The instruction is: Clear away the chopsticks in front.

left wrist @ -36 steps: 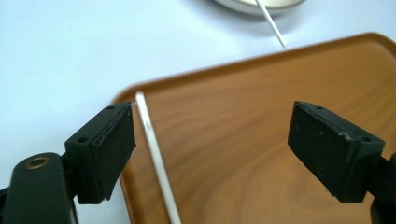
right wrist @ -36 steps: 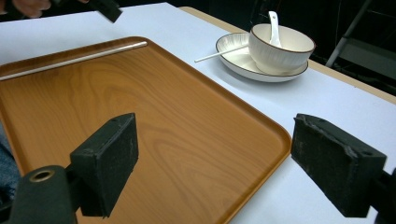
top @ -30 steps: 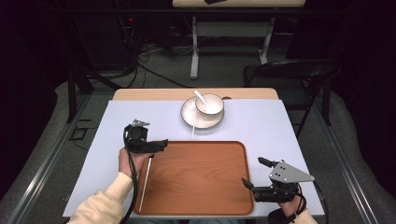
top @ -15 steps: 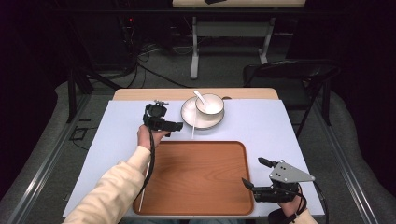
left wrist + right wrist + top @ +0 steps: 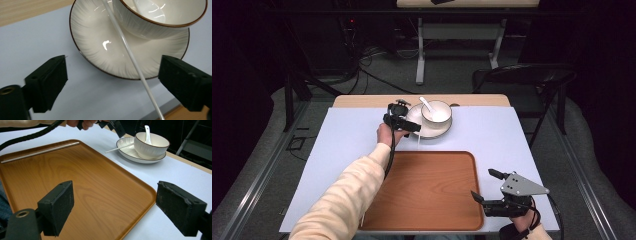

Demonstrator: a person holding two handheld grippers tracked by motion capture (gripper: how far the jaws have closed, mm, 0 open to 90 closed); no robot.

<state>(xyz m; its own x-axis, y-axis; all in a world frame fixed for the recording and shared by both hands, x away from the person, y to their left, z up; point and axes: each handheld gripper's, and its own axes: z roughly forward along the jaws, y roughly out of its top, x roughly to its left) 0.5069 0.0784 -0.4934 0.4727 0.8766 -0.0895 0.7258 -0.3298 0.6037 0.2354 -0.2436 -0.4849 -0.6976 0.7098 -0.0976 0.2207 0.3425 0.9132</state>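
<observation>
In the high view, the left gripper (image 5: 408,125) is seen held at the near-left rim of a white saucer (image 5: 414,116) at the far side of the bench (image 5: 337,150); a white bowl (image 5: 436,111) is carried on that saucer, and a white spoon (image 5: 426,104) is stood in the bowl; a thin white stick (image 5: 418,142) is seen running from the saucer's rim down toward the far edge of a wooden tray (image 5: 427,190); the right gripper (image 5: 488,186) is held at the tray's near-right corner, its fingers set well apart and nothing between them.

In the left gripper view, what the high view leaves too small is made plain; the left gripper's fingers (image 5: 50,82) are spread wide, having just been closing a little, and the saucer's rim (image 5: 100,67) lies ahead of and between them; no pad is pressed on it; the stick (image 5: 132,60) is seen leaning across the saucer, from the bowl's wall (image 5: 150,27) down past the rim; whether the rim is touched by a finger cannot be told.

In the right gripper view, the right gripper's fingers (image 5: 56,207) are shown apart over the tray (image 5: 82,187); a second stick (image 5: 40,152), not made out from above, is seen lying along the tray's far edge; the saucer, bowl and spoon are seen beyond on the bench.
</observation>
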